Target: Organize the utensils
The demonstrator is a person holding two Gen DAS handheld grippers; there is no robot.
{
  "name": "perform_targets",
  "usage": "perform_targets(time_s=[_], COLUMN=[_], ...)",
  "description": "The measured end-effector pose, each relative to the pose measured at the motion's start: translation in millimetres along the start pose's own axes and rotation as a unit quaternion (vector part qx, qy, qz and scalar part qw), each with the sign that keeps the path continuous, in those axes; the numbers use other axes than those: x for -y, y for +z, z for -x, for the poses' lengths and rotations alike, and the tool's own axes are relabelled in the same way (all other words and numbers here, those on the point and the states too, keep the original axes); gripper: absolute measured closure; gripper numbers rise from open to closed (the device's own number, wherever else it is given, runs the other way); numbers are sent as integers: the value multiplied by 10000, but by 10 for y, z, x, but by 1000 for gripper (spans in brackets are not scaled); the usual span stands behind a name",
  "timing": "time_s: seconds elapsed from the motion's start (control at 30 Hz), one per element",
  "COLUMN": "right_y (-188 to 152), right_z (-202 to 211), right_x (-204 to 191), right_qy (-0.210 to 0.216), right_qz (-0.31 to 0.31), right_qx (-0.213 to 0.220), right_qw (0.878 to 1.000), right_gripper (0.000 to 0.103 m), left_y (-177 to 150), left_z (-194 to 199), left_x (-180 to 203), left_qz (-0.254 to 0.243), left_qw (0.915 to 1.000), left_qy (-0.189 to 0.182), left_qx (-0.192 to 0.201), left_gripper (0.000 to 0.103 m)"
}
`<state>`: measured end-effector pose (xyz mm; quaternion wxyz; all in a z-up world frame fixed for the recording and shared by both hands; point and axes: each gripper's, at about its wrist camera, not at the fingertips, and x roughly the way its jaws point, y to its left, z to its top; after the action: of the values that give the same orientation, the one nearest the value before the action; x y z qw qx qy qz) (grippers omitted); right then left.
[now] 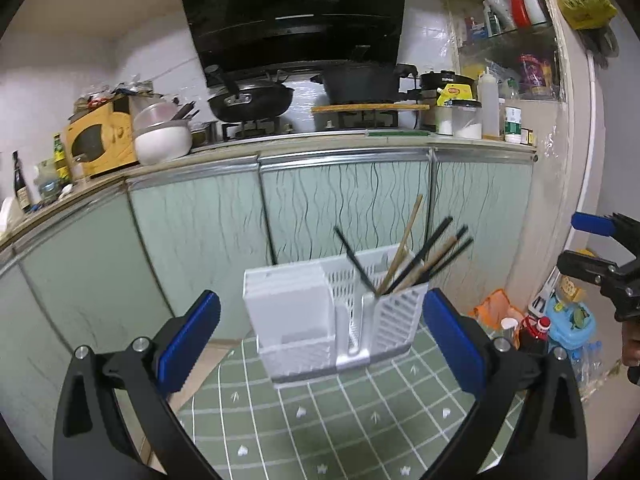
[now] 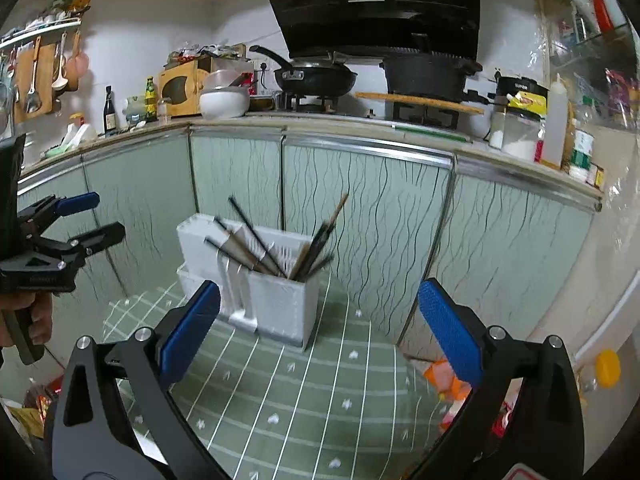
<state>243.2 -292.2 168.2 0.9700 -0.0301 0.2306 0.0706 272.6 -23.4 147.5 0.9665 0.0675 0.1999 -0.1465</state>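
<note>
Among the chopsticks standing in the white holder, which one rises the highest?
The light wooden chopstick rises highest in the white holder. It is pale tan, and its tip stands above the dark chopsticks, which lean lower to either side.

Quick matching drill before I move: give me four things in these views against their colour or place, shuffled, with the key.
1. chopsticks
2. utensil holder
3. wok
4. left gripper

A. on the stove
B. white, standing on the green tablecloth
C. open, empty
D. leaning in the holder's right compartment

Pairs: 1-D, 2-B, 3-A, 4-C
</note>
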Motion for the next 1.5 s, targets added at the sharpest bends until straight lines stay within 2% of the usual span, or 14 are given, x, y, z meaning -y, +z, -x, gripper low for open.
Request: perform_targets(time_s=[0.2,0.4,0.6,0.8,0.97,1.17,1.5], right_y=[-464,-934,-1335,-1557,-1693,-1843,-1871], right_z=[160,251,313,411,450,403,371], right_x=[-148,-293,-404,-467,-479,-512,-580], right_qy=[-205,-361,-365,-408,-412,-402,-479], right_qz=[35,99,36,10,-86,-154,-91], right_qx=[-77,-221,-415,-441,-464,-589,-686], right_qw=[9998,9991,9985,9982,9980,9973,9965], right_gripper=[8,8,8,8,8,8,8], left_y=[-459,-844,-1214,-1578,-1846,-1994,-1915], left_z=[278,496,609,649,680,746,765], left_x=[-9,44,74,61,94,197,256], left_qz=[207,168,299,660,781,646,520], left_qw=[9997,9993,9985,9956,9937,9945,9951], left_qy=[152,325,428,376,393,470,552], left_qx=[-32,2,-171,-555,-707,-675,-642], left_gripper=[4,4,4,4,4,4,4])
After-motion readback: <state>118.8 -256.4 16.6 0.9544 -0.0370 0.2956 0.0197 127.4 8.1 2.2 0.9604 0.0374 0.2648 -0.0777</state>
